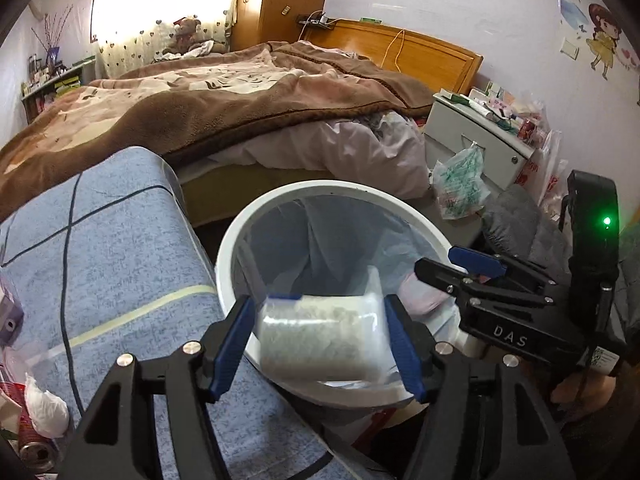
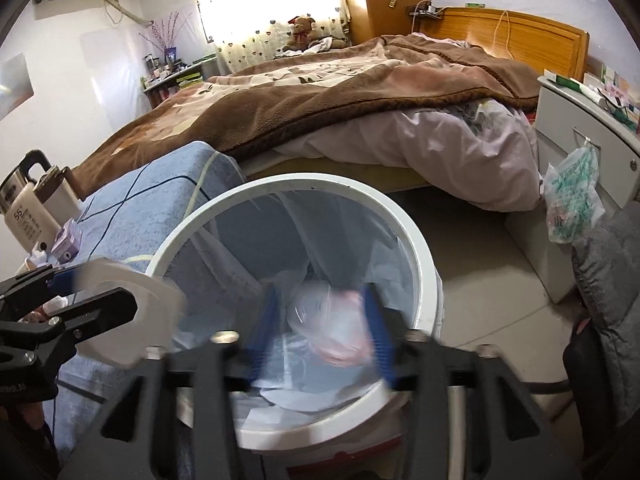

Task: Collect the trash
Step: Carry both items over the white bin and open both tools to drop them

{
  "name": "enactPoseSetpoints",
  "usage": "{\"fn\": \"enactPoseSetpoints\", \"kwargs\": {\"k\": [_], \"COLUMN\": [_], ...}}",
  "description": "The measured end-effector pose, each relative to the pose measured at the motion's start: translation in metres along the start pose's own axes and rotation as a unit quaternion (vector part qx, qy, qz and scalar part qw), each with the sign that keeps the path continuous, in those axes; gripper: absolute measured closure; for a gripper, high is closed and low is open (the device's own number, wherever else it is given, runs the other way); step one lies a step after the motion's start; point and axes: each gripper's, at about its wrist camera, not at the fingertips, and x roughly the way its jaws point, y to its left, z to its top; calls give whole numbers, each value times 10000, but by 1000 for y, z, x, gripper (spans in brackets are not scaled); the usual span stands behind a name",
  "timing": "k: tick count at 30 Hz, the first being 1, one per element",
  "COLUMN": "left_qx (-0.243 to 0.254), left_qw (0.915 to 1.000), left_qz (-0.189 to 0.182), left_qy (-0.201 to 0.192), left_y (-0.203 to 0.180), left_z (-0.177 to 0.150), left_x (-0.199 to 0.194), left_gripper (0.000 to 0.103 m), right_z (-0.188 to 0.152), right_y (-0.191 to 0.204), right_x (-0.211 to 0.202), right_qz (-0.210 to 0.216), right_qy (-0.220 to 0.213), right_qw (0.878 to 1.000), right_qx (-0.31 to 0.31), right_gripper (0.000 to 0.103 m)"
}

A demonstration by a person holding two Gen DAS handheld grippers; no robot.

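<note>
A white round bin (image 1: 240, 240) (image 2: 420, 248) with a clear liner stands beside the bed. My left gripper (image 1: 320, 344) hangs over its near rim. A white plastic packet (image 1: 320, 332) sits blurred between the blue pads (image 1: 236, 344), with narrow gaps at its sides. My right gripper (image 2: 320, 332) is over the bin mouth, jaws apart. A clear bag with pink inside (image 2: 336, 336) is loose and blurred between them. In the left wrist view the right gripper (image 1: 436, 264) reaches in from the right. In the right wrist view the left gripper (image 2: 92, 284) shows with the packet (image 2: 132, 312).
A blue-cloth table (image 1: 100, 260) touches the bin's left side, with a crumpled tissue (image 1: 46, 404) and a red can (image 1: 32, 448) on it. The bed (image 1: 240, 100) lies behind. A grey nightstand (image 1: 472, 132) with a green-printed bag (image 1: 460, 184) and a grey cushion (image 2: 608, 272) are at the right.
</note>
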Motion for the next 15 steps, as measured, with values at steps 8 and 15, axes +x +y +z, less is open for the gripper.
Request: {"fn": "enactPoseSetpoints", "kwargs": {"k": [8, 15], "left_qx": [-93, -150], "left_qw": [9999, 9994], "left_qz": [-14, 29], "left_qy": [-133, -298], "left_y": [7, 11], "left_z": [0, -7], "left_x": [-12, -30], "left_gripper": [30, 30], "right_z": [-2, -2], "right_y": [3, 13], "right_x": [-10, -28], "right_qz": [0, 78], "right_qy": [-106, -310], "right_qw": [9999, 9994], "right_qx": [80, 94], "right_gripper": [45, 45]}}
